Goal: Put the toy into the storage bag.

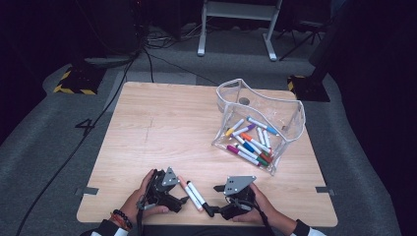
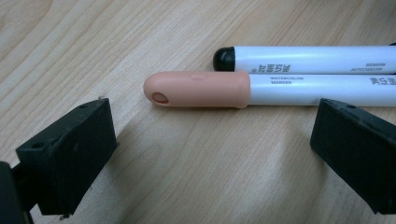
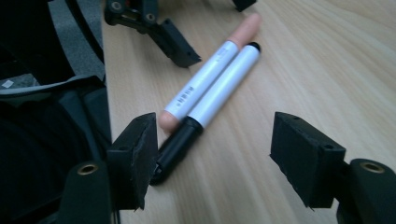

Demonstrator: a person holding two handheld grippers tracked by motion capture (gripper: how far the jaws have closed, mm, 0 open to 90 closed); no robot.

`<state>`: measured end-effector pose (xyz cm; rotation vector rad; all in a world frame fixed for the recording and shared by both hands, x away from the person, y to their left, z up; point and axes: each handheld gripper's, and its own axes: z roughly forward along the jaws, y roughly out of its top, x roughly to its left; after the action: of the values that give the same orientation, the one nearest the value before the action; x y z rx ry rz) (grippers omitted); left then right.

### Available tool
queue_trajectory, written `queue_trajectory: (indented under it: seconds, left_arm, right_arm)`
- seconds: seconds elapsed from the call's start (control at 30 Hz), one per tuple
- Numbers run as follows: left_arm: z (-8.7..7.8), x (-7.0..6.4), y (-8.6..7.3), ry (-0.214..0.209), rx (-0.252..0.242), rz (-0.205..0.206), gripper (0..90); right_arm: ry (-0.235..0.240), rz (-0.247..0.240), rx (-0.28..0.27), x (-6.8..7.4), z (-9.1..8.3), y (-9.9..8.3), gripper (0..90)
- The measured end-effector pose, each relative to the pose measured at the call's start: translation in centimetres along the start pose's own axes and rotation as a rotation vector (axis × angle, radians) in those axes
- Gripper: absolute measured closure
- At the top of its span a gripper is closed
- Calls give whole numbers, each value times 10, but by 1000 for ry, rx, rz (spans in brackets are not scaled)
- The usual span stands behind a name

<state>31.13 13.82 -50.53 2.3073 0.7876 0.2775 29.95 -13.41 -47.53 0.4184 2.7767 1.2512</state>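
Note:
Two white-barrelled markers lie side by side near the table's front edge, one with a peach cap [image 1: 183,186] and one with a black cap [image 1: 195,194]. My left gripper [image 1: 181,190] stands open just left of them, its jaws low over the wood. In the left gripper view the peach cap [image 2: 196,88] and the black-tipped marker [image 2: 303,58] lie just beyond the open left gripper [image 2: 210,158]. My right gripper [image 1: 212,200] is open to their right. In the right gripper view the black cap [image 3: 177,144] lies beside the left jaw of the right gripper [image 3: 219,158], next to the peach marker [image 3: 205,79].
A clear plastic pouch [image 1: 290,110] stands open at the table's right, with several coloured markers [image 1: 251,142] lying in it. The table's front edge runs close under both hands. The left gripper [image 3: 159,28] lies across the far end of the markers in the right gripper view.

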Motion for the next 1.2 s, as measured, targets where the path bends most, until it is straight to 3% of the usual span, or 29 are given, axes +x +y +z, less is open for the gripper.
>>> queue_trajectory:
  seconds: [0.07,0.23,0.37,0.6,0.67,0.87,1.2]
  left_arm:
    - [0,0,0,-2,2,3,4]
    - [0,0,1,-1,1,0,3]
    - [0,0,0,0,1,1,4]
    - [0,0,0,0,-1,0,5]
    - [0,0,0,0,-1,0,4]
    - [0,0,0,0,0,0,4]
    - [0,0,0,-1,0,0,4]
  right_arm:
    - [-9,-24,19,4,5,1,328]
    - [-8,-14,58,0,15,-2,329]
    - [-52,-35,95,-7,20,-7,358]
    - [-65,-7,70,-37,6,-17,681]
    - [-86,10,62,-46,2,-20,727]
    - [-121,22,64,-62,-9,-28,753]
    - [-172,-7,23,-66,-35,-20,754]
